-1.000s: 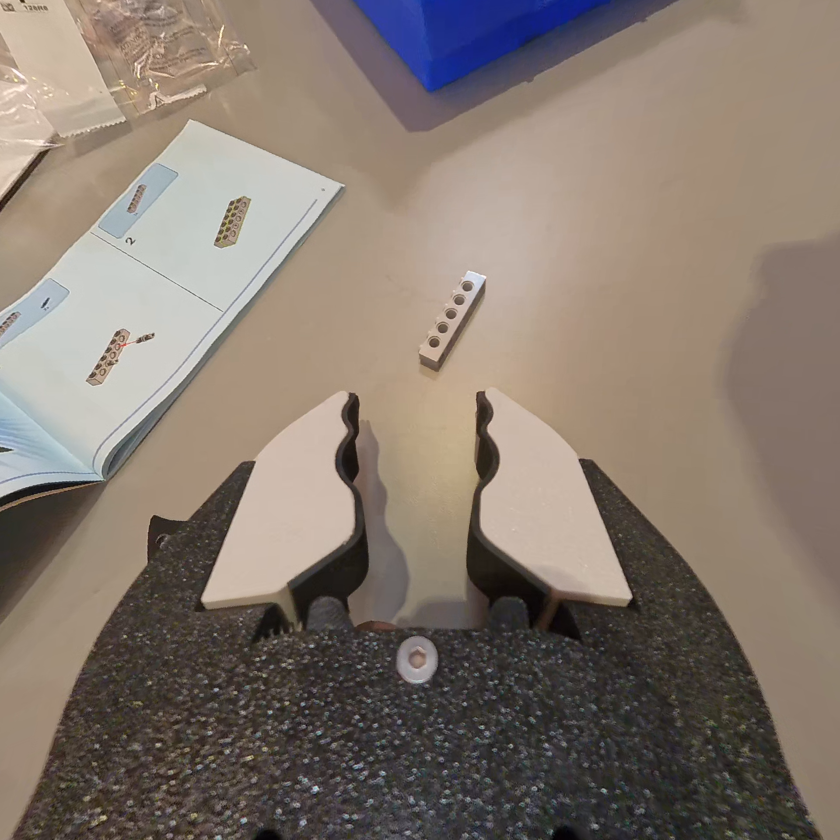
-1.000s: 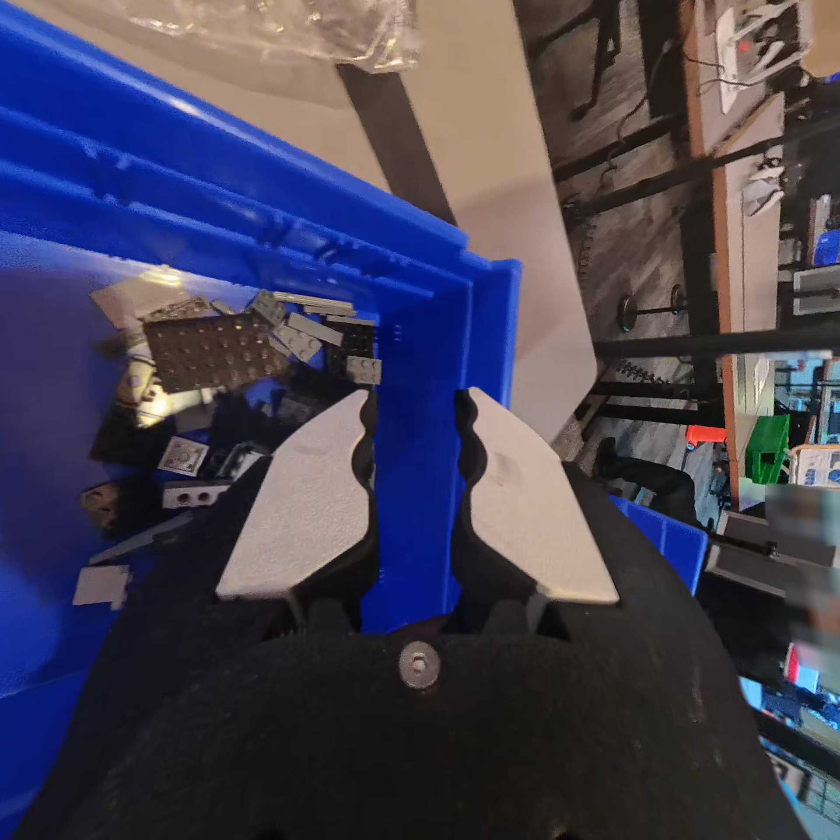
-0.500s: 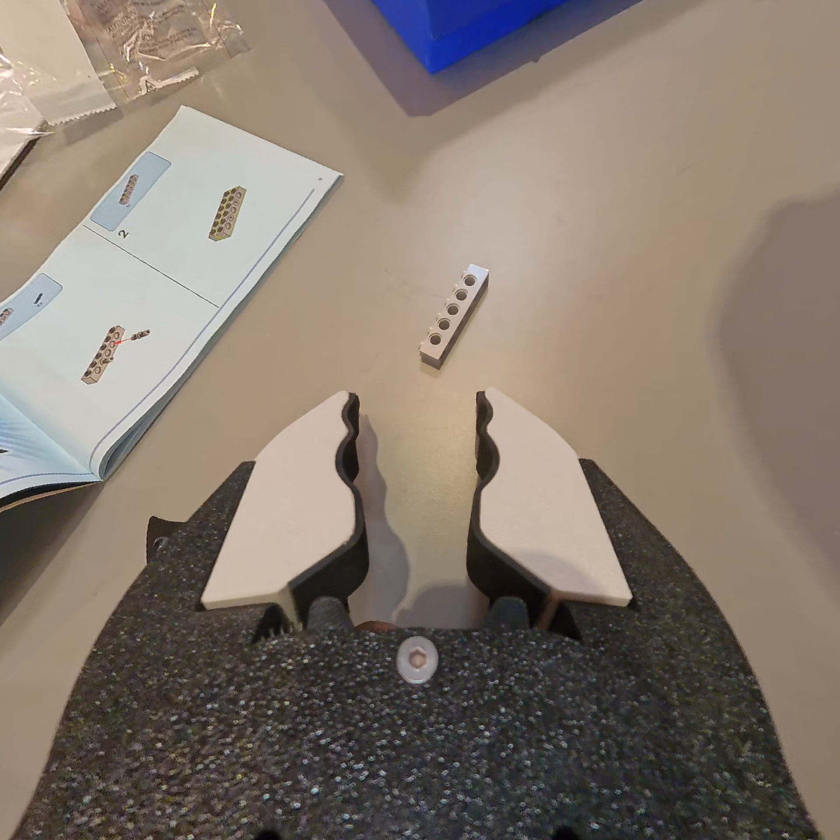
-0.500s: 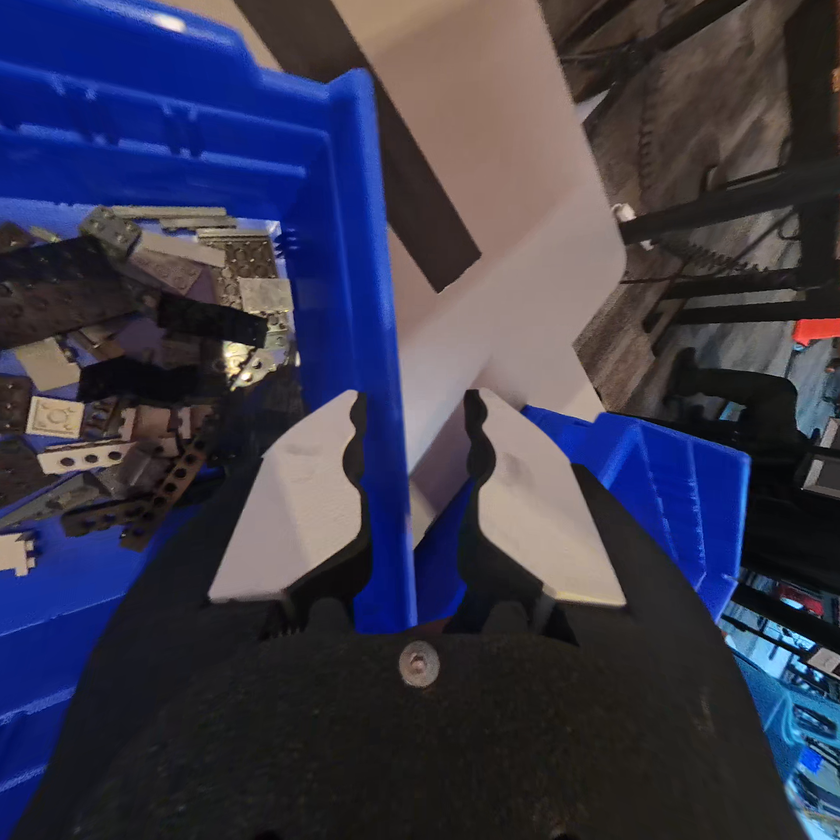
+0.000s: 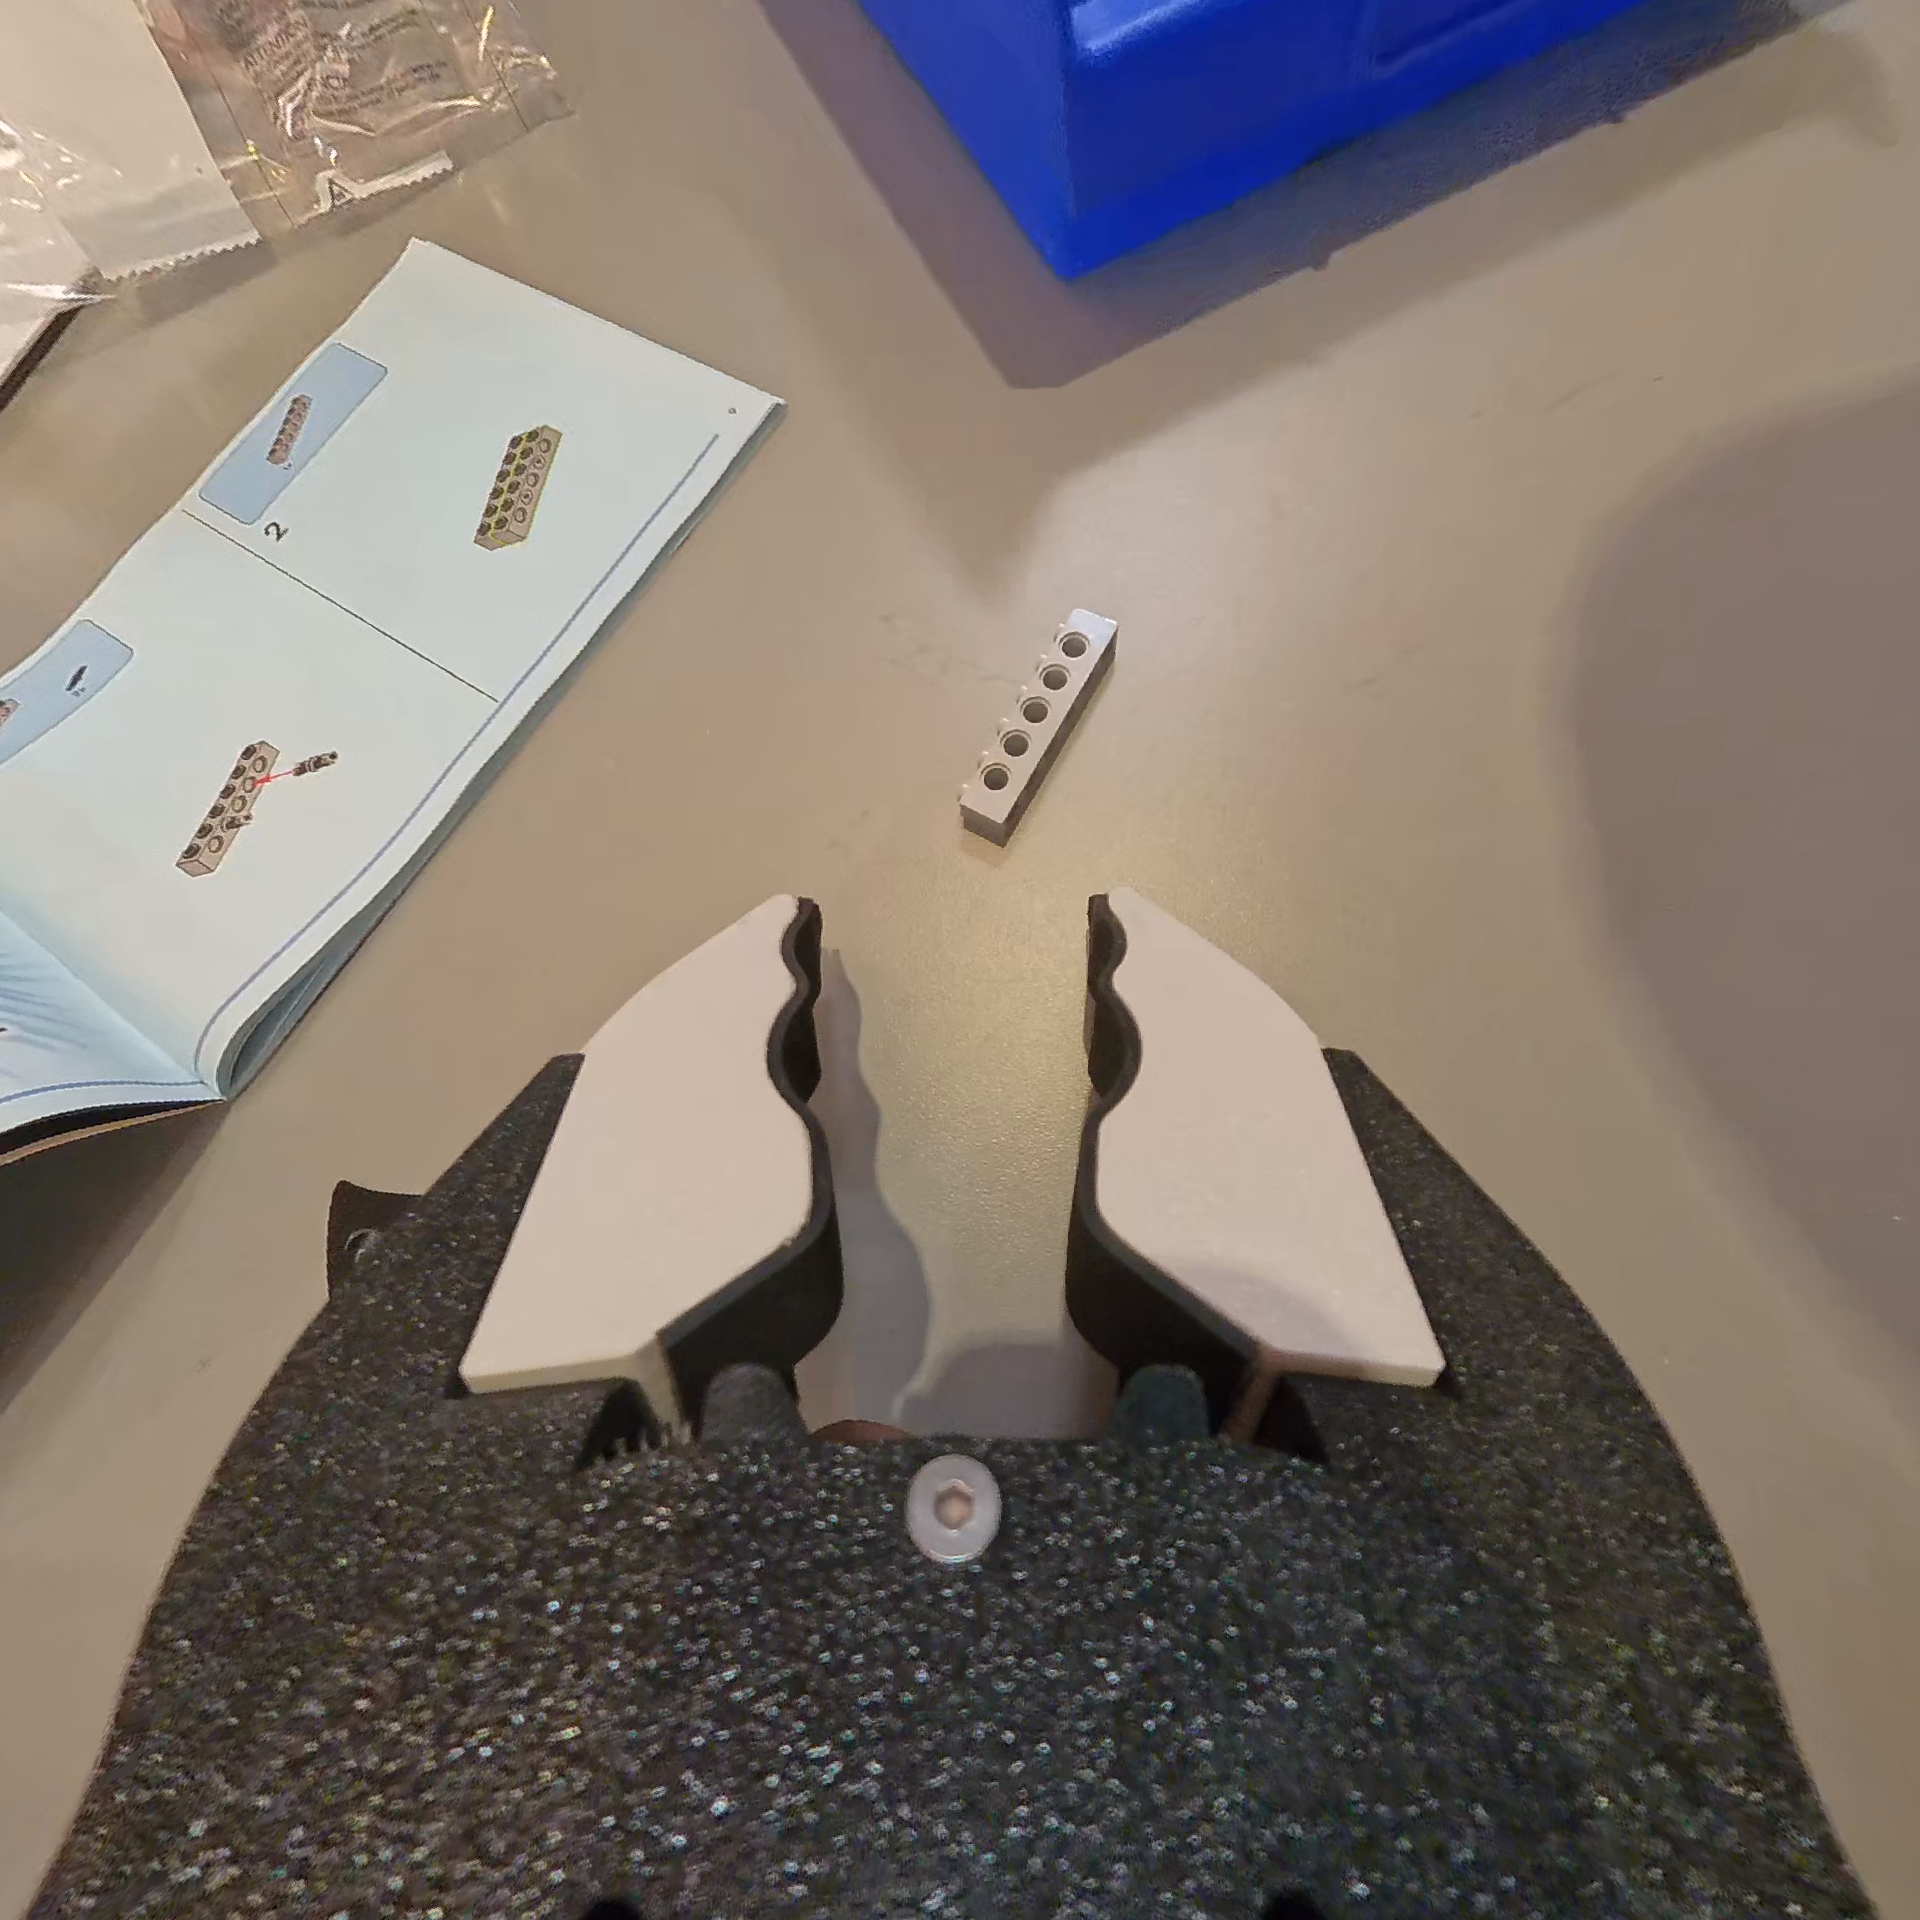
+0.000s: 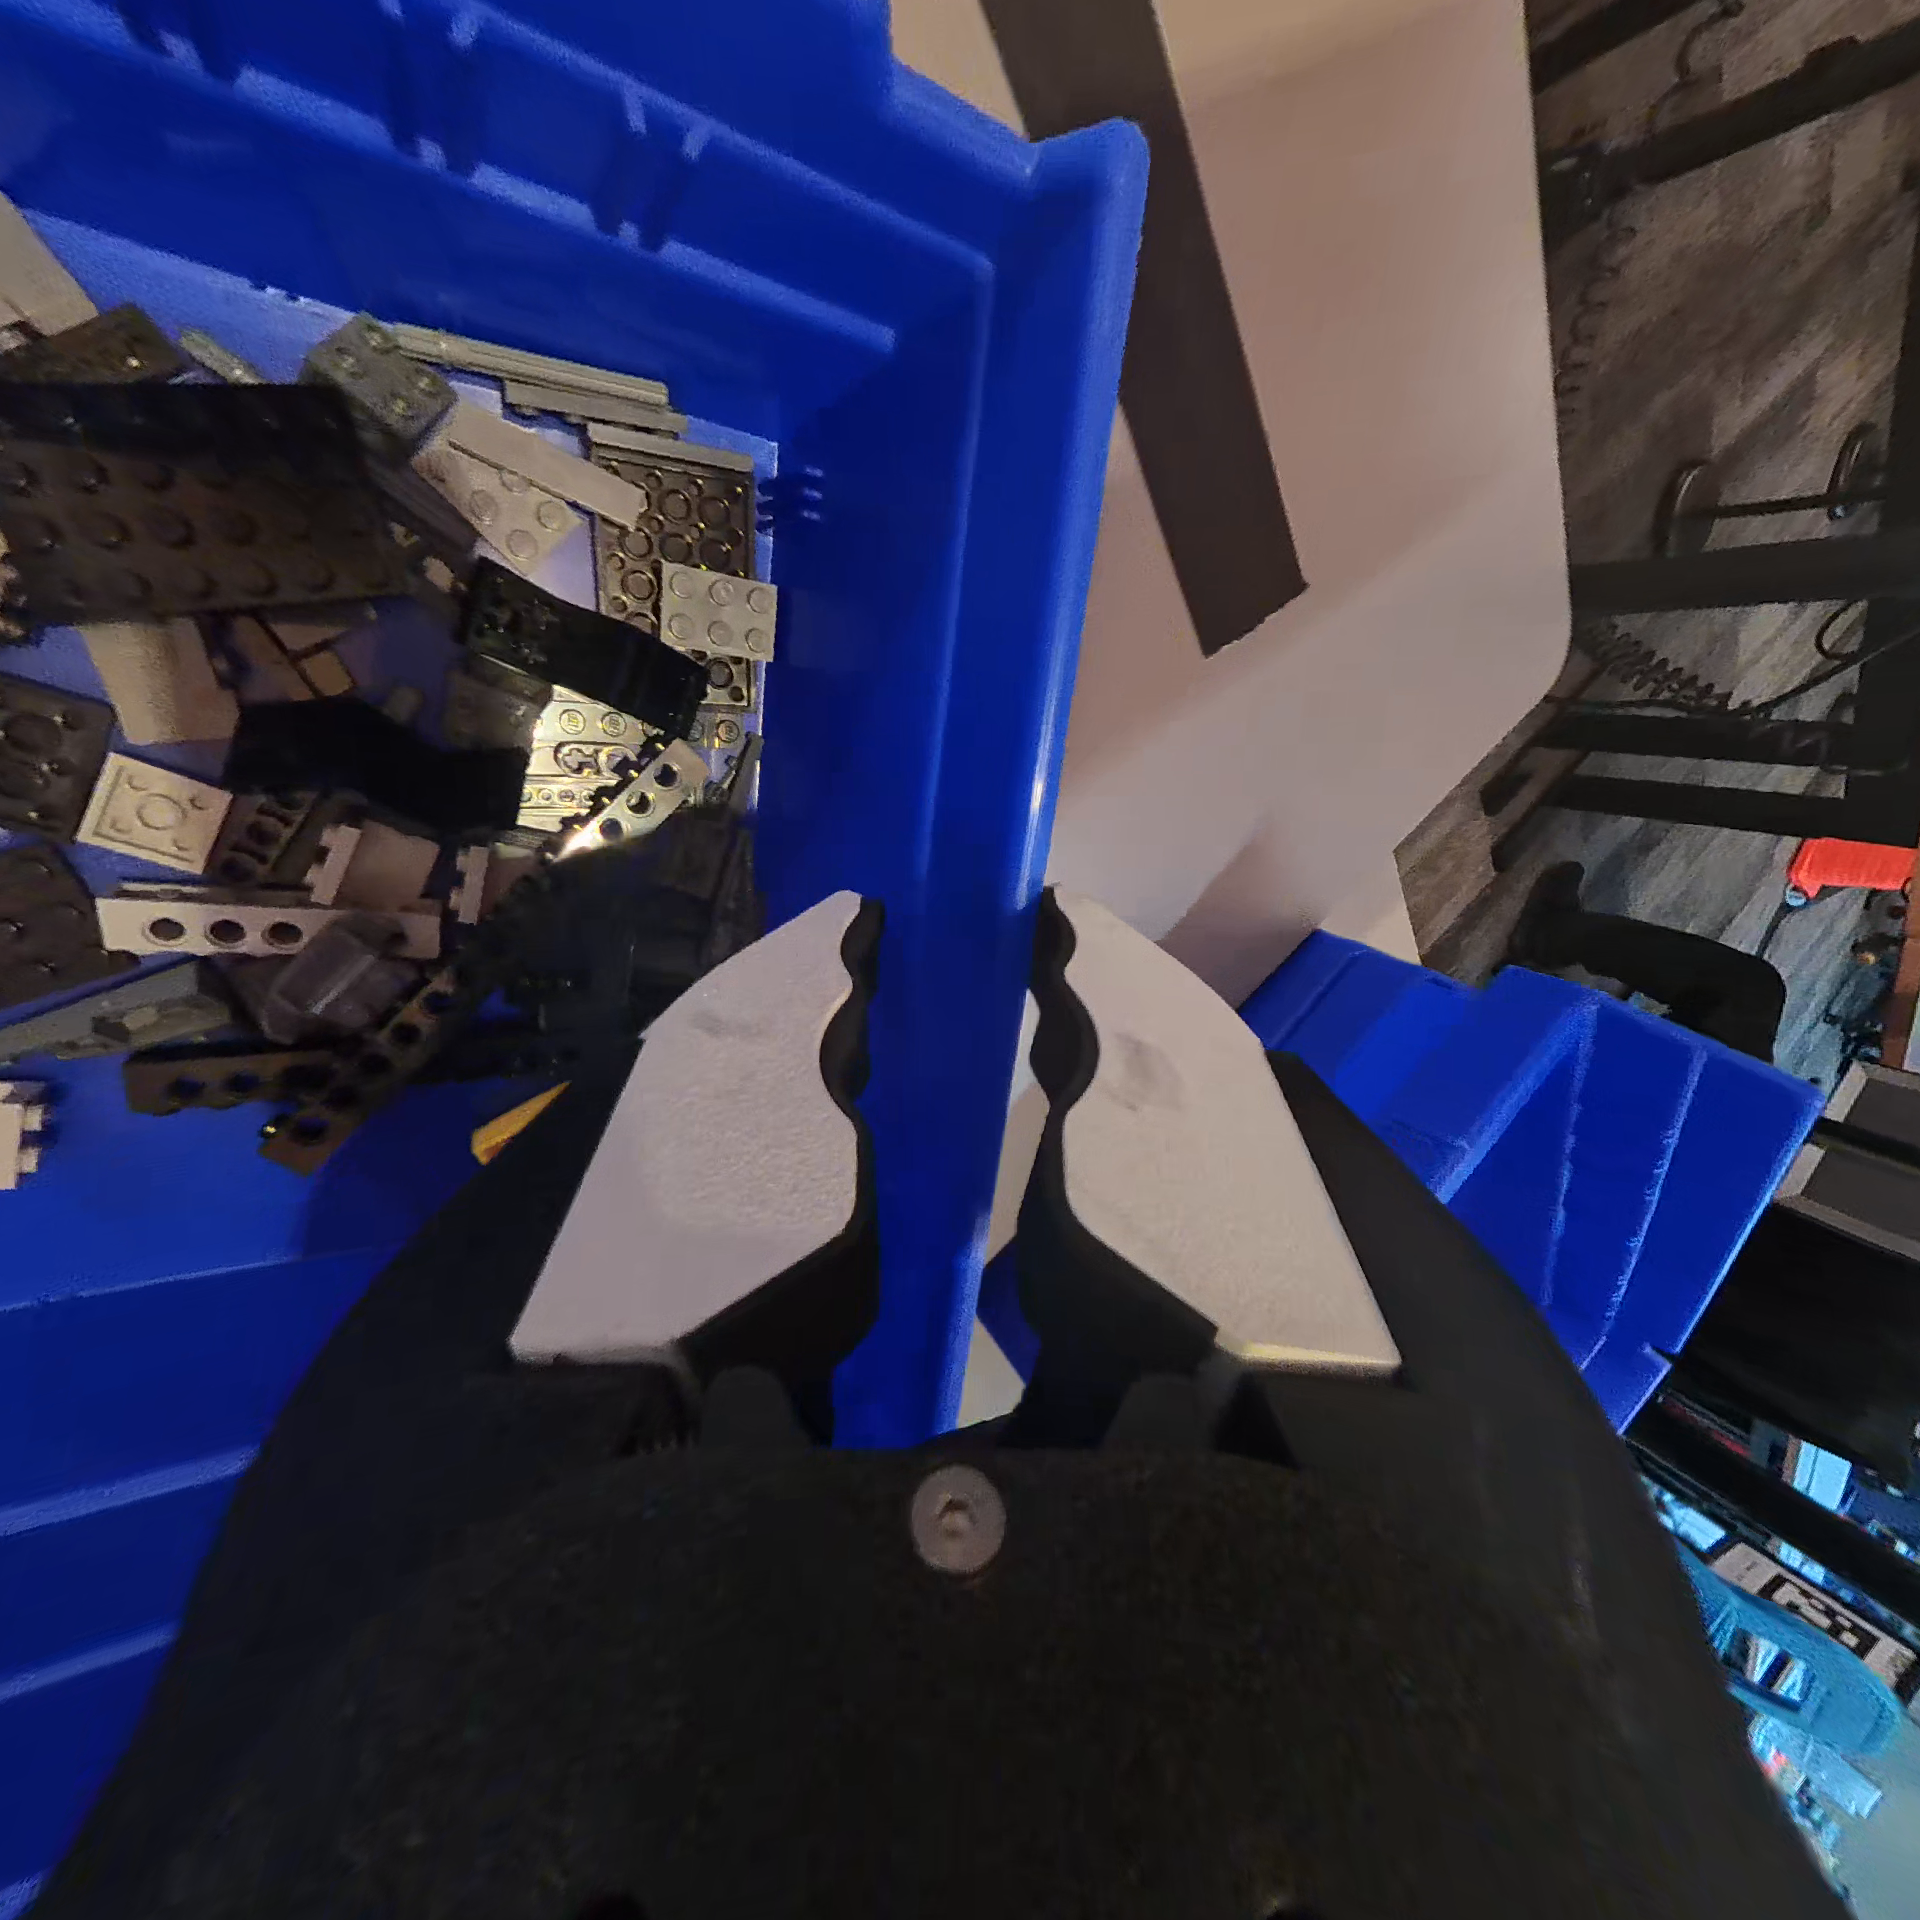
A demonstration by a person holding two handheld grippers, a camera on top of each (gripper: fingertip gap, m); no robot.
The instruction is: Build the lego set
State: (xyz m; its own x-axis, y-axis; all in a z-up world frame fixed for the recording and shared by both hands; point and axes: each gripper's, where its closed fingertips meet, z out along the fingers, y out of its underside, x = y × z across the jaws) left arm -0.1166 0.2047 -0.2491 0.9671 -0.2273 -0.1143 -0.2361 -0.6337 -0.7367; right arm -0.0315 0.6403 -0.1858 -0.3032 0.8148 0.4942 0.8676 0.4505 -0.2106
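In the left wrist view my left gripper [image 5: 951, 914] is open and empty, low over the tan table. A light grey beam with several round holes [image 5: 1039, 722] lies on the table just ahead of the fingertips, slightly to the right and apart from them. In the right wrist view my right gripper [image 6: 961, 914] straddles the upright side wall of a blue bin [image 6: 997, 623]. Both pads are against that wall, one inside and one outside. The bin holds several grey and black building bricks and plates [image 6: 416, 675].
An open instruction booklet [image 5: 364, 675] lies left of the beam, with clear plastic bags [image 5: 343, 104] behind it. The blue bin [image 5: 1247, 125] stands at the far right in the left view. A second blue bin [image 6: 1558, 1143] sits right of my right gripper, near the table's edge [image 6: 1351, 520]. There is about 45 centimetres between the tips of the two grippers.
My right gripper widened, slid along the bin's rim, then closed on its side wall. In the left view the bin's corner has shifted nearer. The left gripper stayed open; the beam barely moved.
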